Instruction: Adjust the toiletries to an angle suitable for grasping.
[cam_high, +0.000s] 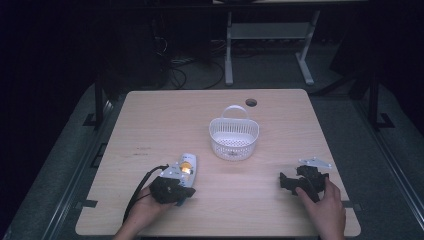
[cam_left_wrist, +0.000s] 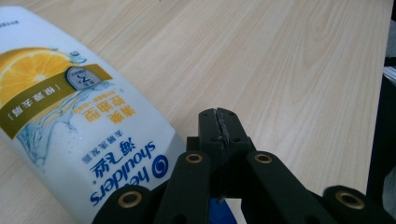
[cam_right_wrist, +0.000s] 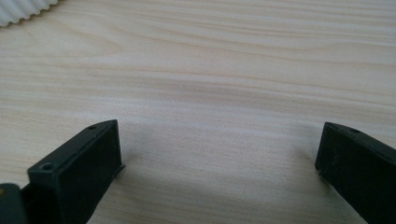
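High view puts the shampoo bottle (cam_high: 187, 168) lying flat on the surface (cam_high: 150, 125), long axis running away from me toward the basket (cam_high: 233, 136) — just ahead of my left tongs (cam_high: 181, 192), touching nothing, jaws pressed together. My right tongs (cam_high: 290, 181) sit well apart, spread wide and empty.

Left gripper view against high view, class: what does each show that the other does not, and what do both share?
Left gripper view alone: the shampoo bottle's printed label, with an orange slice, and the left claw with its jaws pressed together on nothing. High view alone: the white basket, the right claw, the person's hands, the floor beyond. Both: the bottle lying on the wooden table beside the left claw.
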